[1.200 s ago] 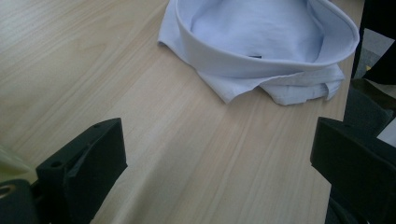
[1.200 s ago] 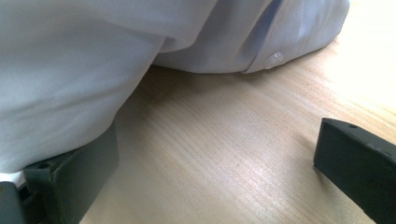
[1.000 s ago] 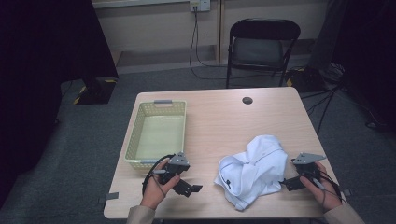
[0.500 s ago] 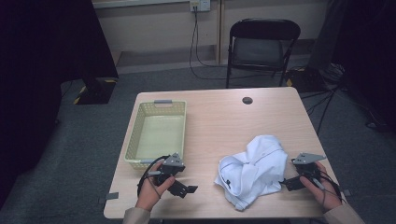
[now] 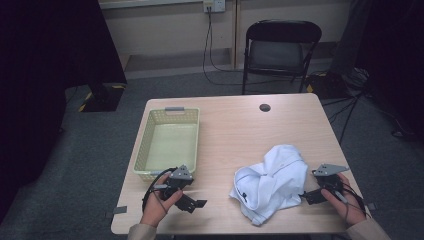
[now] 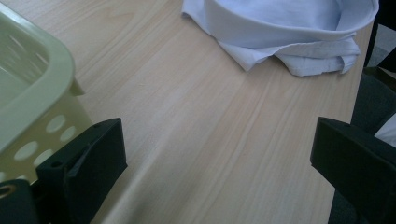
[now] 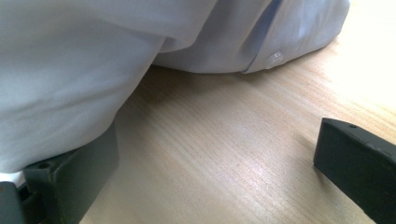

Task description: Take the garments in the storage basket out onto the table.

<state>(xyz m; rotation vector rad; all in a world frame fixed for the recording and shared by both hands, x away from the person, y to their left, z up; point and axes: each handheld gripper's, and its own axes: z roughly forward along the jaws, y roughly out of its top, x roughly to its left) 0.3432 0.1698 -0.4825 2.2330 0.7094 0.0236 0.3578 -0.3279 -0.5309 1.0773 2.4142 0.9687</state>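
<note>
A crumpled white shirt (image 5: pixel 272 180) lies on the wooden table (image 5: pixel 235 125) toward its front right. In the right gripper view the shirt (image 7: pixel 70 70) hangs over the left jaw, with a button showing by its edge. My right gripper (image 5: pixel 306 196) is open at the shirt's right side, low on the table; its jaws (image 7: pixel 215 163) hold nothing. My left gripper (image 5: pixel 196 204) is open near the front edge, just in front of a pale yellow basket (image 5: pixel 142 145). From the left gripper (image 6: pixel 219 168), the basket (image 6: pixel 32 107) is at the left and the shirt (image 6: pixel 280 28) lies ahead.
The basket holds nothing. A small round dark grommet (image 5: pixel 265 107) sits at the table's far side. A black folding chair (image 5: pixel 280 50) stands behind the table. Bare wood lies between basket and shirt. A strip of tape (image 5: pixel 119 210) marks the front left corner.
My left gripper has shifted slightly toward the front edge and left. The right gripper and the shirt have stayed in place.
</note>
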